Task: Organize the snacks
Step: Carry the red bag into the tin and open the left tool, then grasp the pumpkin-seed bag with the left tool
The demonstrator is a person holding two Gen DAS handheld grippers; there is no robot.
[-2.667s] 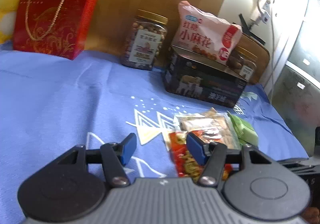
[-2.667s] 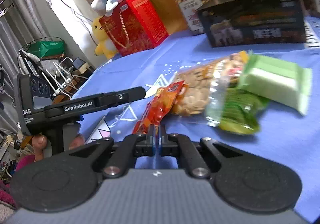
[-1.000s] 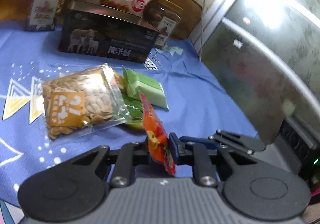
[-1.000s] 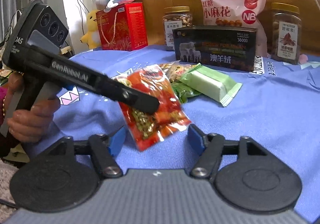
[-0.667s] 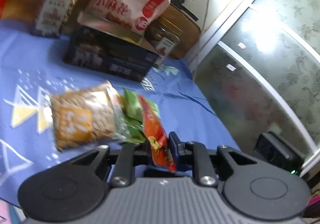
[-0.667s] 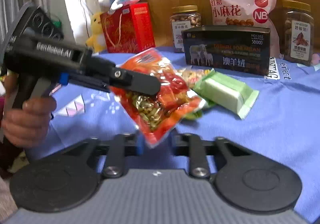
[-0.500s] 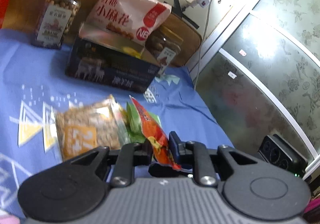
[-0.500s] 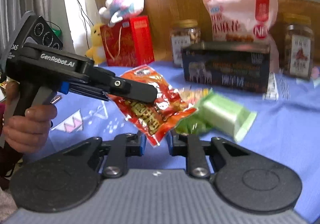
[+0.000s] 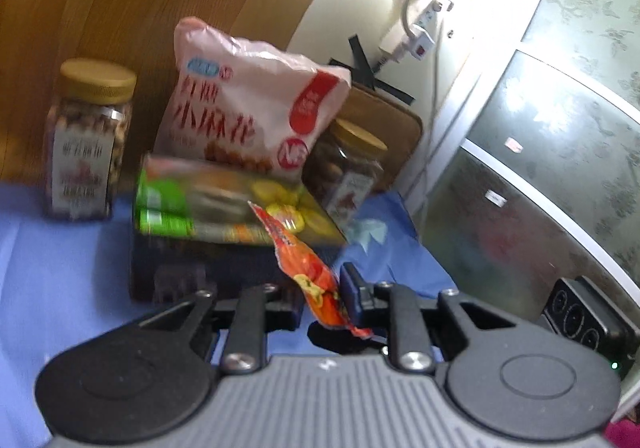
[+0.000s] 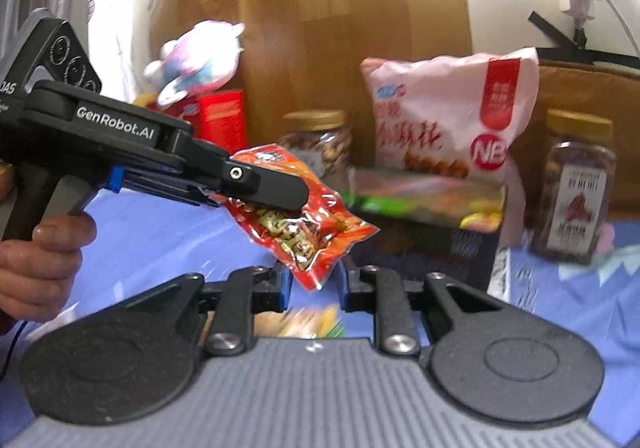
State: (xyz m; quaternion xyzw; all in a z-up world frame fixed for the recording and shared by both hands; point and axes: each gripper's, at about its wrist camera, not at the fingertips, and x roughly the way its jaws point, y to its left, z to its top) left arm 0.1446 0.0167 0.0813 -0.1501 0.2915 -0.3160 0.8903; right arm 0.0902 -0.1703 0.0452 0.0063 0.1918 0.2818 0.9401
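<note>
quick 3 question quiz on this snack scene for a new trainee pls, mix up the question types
1. True or false: the left hand-held gripper is shut on the red snack packet.
2. The right hand-held gripper is: A) shut on the packet B) open C) shut on a jar.
3. Fill in: the pink snack bag stands behind the dark ____.

Key: 1 true; 2 B; 3 box
</note>
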